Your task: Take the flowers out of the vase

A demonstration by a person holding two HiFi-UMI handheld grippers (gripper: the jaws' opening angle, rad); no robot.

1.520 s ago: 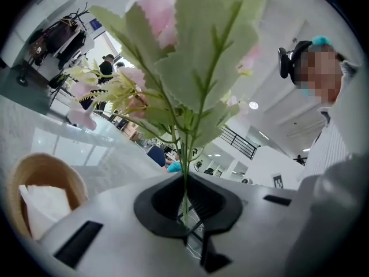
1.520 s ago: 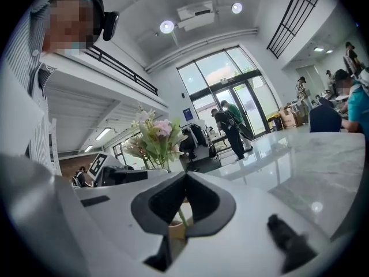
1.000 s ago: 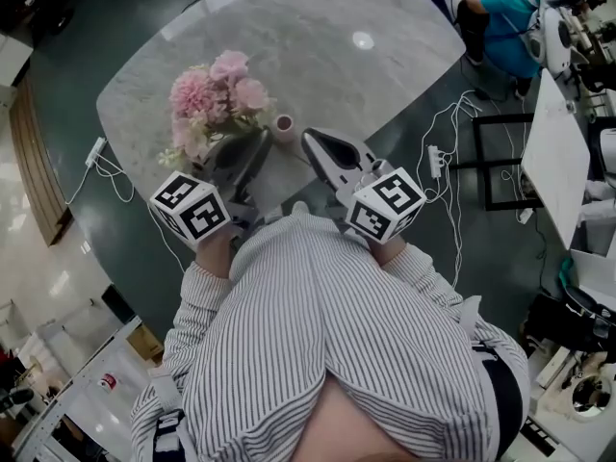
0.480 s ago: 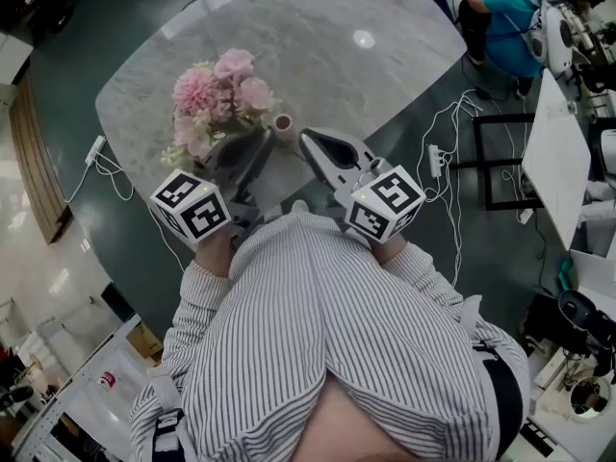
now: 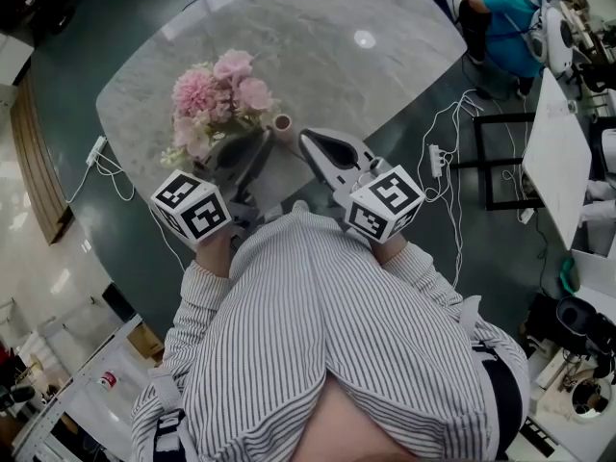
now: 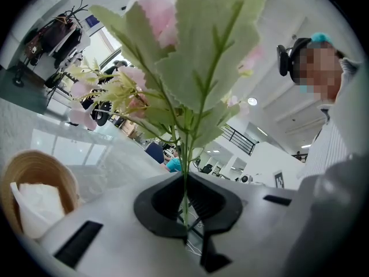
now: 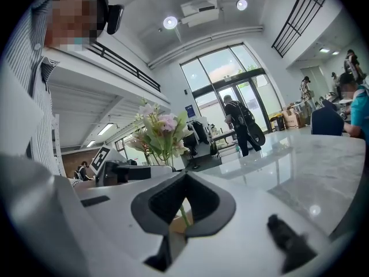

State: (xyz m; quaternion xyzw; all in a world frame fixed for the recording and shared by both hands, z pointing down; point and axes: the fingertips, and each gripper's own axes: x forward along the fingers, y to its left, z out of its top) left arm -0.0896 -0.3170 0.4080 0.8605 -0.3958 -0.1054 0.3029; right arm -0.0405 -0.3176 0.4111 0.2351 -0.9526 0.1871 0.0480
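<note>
Flowers [image 5: 219,89] sit pinched by one stem in your left gripper [image 6: 185,221]; your right gripper [image 7: 176,221] squeezes the little vase [image 5: 283,123] beside them.

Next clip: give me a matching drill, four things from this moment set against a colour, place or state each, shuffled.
Things:
1. flowers
2. left gripper
3. table
4. vase

Descriptions:
a. grey marble
b. shut on a green stem
c. pink blooms
d. small, just right of the blooms in the head view

Pairs: 1-c, 2-b, 3-a, 4-d
</note>
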